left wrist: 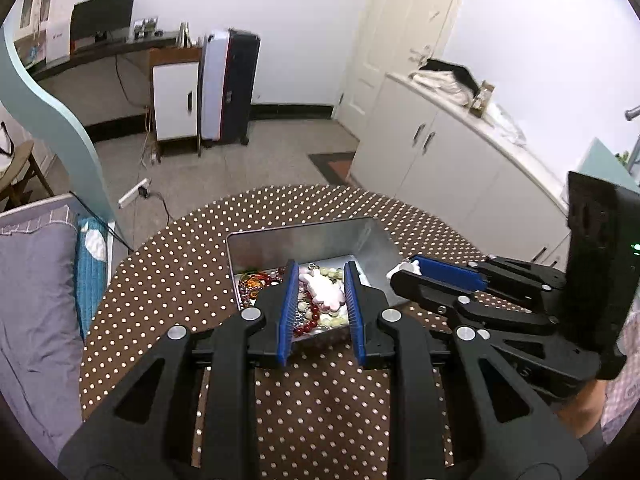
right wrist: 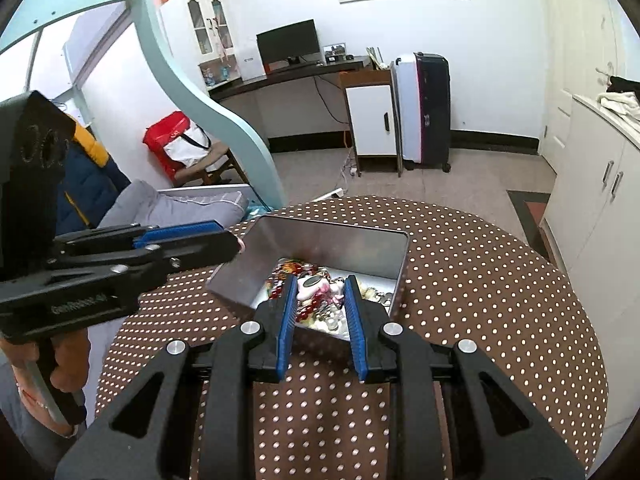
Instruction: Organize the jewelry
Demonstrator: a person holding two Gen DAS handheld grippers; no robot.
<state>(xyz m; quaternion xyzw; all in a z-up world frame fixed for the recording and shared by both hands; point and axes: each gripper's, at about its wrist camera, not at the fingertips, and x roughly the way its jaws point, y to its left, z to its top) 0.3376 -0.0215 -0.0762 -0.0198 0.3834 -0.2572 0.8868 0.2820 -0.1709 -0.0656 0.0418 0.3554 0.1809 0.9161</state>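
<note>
Start of sorting: both the left tool and right tool are held apart, empty, above the jewelry-filled metal box; a single piece must next be selected.

White-walled room with speckled grey floor.
A dark desk carries a monitor; beside it stand a small white cabinet and a suitcase. White cupboards line the right wall beside a door.

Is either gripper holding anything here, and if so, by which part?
Nothing is held. The left gripper and right gripper are both open above the jewelry tin.
</note>
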